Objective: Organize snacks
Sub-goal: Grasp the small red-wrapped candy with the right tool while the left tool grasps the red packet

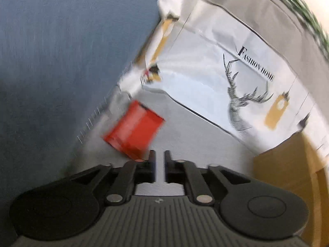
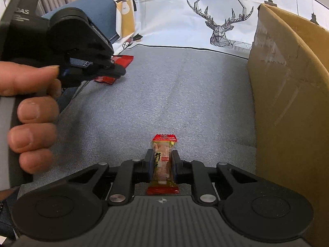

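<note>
In the right wrist view my right gripper (image 2: pixel 163 152) is shut on a small snack bar (image 2: pixel 163 144) in a clear wrapper with red ends, held upright over the grey cloth (image 2: pixel 185 94). At the upper left a hand (image 2: pixel 30 107) holds my left gripper (image 2: pixel 121 72), whose fingers hover just over a flat red snack packet (image 2: pixel 123 60). The blurred left wrist view shows that red packet (image 1: pixel 133 129) lying on the cloth just left of my left gripper (image 1: pixel 159 153). Its jaws stand almost together, with only a thin slit and nothing between them.
An open cardboard box (image 2: pixel 287 86) stands along the right side, and its brown wall (image 1: pixel 287 175) shows in the left wrist view too. A white cloth with a deer print (image 2: pixel 222 26) hangs at the back. A blue cushion (image 1: pixel 61 61) lies to the left.
</note>
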Demonstrator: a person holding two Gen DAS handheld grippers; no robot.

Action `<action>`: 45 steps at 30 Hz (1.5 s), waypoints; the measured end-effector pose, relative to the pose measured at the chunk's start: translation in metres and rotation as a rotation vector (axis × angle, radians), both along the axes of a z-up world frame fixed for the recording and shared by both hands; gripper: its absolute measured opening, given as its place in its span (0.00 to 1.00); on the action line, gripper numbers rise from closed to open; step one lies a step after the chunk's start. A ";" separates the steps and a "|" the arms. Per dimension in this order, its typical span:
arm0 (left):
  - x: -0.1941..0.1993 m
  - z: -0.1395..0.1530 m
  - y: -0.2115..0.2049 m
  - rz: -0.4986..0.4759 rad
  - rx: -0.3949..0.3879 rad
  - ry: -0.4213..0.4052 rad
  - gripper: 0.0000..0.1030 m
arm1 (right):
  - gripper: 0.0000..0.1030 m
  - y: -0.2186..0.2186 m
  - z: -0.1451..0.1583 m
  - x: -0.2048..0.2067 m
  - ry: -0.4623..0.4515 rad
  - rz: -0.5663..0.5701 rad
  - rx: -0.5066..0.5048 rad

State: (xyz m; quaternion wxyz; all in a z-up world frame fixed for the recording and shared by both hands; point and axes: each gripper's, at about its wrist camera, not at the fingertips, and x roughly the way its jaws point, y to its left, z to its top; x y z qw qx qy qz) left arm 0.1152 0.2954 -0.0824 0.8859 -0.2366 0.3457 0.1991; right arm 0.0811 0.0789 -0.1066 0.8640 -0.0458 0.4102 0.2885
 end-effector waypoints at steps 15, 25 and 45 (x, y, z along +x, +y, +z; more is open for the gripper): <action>0.045 -0.027 -0.027 -0.018 0.367 0.210 0.62 | 0.18 0.000 0.000 0.000 0.007 -0.003 0.003; 0.035 -0.025 0.000 -0.030 0.139 0.120 0.05 | 0.18 0.002 -0.001 0.000 0.008 -0.004 0.005; 0.017 0.016 -0.003 -0.136 -0.069 0.049 0.04 | 0.18 0.000 -0.001 0.004 0.028 -0.009 0.021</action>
